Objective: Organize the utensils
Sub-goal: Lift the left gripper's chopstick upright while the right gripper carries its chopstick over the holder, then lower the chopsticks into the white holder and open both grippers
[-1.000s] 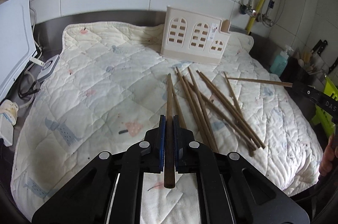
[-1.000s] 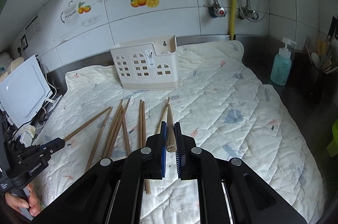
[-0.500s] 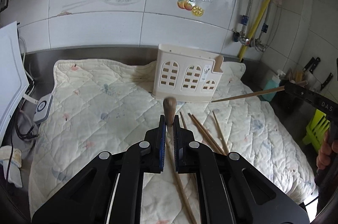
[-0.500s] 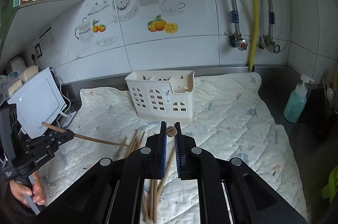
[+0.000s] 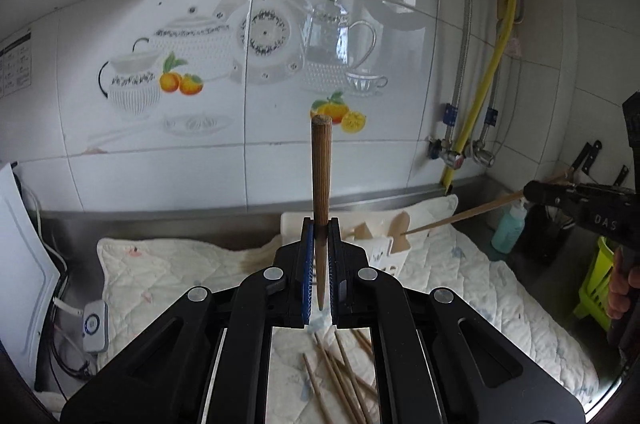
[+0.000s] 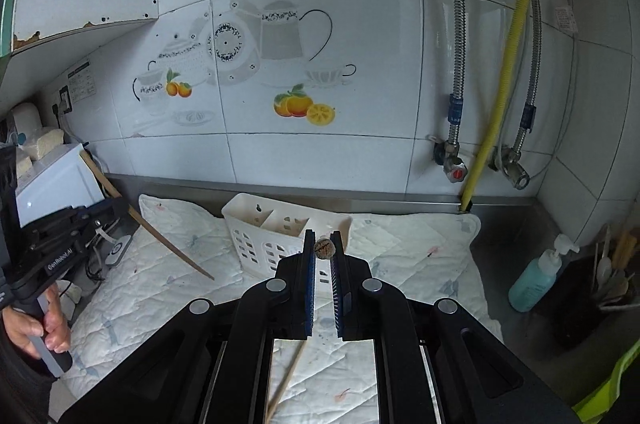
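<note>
Each tongs pinches one chopstick, lifted clear of the quilt [image 6: 420,244] on the worktop. The left tongs [image 5: 319,256] are pressed together on a chopstick [image 5: 321,176] that stands nearly upright, thick end up and point down between the jaws. The right tongs [image 6: 323,256] clamp theirs [image 6: 324,249] near the thick end, which faces the camera, with the thin end trailing down below.

Risks, as I judge them: both grips are narrow pinches on smooth tapered wood, so either stick could pivot or slide out on the way to the caddy [image 6: 276,228], most likely the left one, held low with most of its length above the jaws. The two sticks point different ways, and both hands seem headed for the same small opening near the back edge of the quilt, so they could knock together or catch the rim or divider. The light plastic caddy sits loose on soft padding and could tip or skid if a tip jabs its wall.

The caddy is white with arched cutouts and has a divider; from the right view the compartments that show look empty, though their bottoms are hidden. More chopsticks [image 5: 340,372] lie loose on the quilt towards its front edge
</note>
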Available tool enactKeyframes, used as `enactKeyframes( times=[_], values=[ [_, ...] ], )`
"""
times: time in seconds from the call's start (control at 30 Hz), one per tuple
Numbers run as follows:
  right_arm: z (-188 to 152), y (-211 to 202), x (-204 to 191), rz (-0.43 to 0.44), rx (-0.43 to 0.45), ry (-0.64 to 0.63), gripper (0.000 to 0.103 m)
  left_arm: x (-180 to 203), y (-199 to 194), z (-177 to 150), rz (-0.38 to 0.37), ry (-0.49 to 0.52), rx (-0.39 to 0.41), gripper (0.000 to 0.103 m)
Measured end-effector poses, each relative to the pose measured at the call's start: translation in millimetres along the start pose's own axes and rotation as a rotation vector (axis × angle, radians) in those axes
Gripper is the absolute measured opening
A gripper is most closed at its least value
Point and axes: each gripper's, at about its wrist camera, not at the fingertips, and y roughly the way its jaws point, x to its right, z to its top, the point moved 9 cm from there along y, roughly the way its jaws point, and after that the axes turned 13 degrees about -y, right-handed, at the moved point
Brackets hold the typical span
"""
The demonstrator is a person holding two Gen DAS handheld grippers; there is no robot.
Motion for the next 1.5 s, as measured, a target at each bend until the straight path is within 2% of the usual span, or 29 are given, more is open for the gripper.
enactKeyframes(
  times=[0.1, 0.27, 0.4, 0.53, 0.7, 0.8, 1.07, 1.17, 1.5],
  values=[
    [5, 16, 2, 0.023, -0.053, -0.016, 0.007, 13, 3, 26, -0.006, 0.017, 0.054, 0.005],
    [8, 39, 4, 0.024, -0.118, -0.046, 0.007, 26, 24, 58, 0.034, 0.062, 0.119, 0.005],
    [8, 56, 8, 0.033, -0.155, -0.046, 0.007, 23, 58, 64, 0.078, 0.070, 0.102, 0.005],
    [6, 71, 10, 0.033, -0.182, -0.048, 0.007, 11, 92, 57, 0.095, 0.041, 0.029, 0.005],
    [7, 75, 10, 0.030, -0.157, -0.040, 0.009, 1, 114, 45, 0.105, 0.022, -0.033, 0.005],
    [9, 72, 11, 0.017, -0.136, -0.040, 0.019, -1, 111, 44, 0.102, 0.015, -0.029, 0.006],
    [-1, 37, 1, -0.004, -0.066, -0.046, 0.023, 3, 72, 37, 0.091, 0.033, -0.015, 0.011],
    [-16, 21, -12, -0.011, -0.048, -0.068, 0.025, 2, 51, 22, 0.097, 0.046, -0.021, 0.016],
    [-84, -22, -54, -0.013, -0.018, -0.088, 0.025, -6, -17, -44, 0.085, 0.045, -0.070, 0.018]
  ],
)
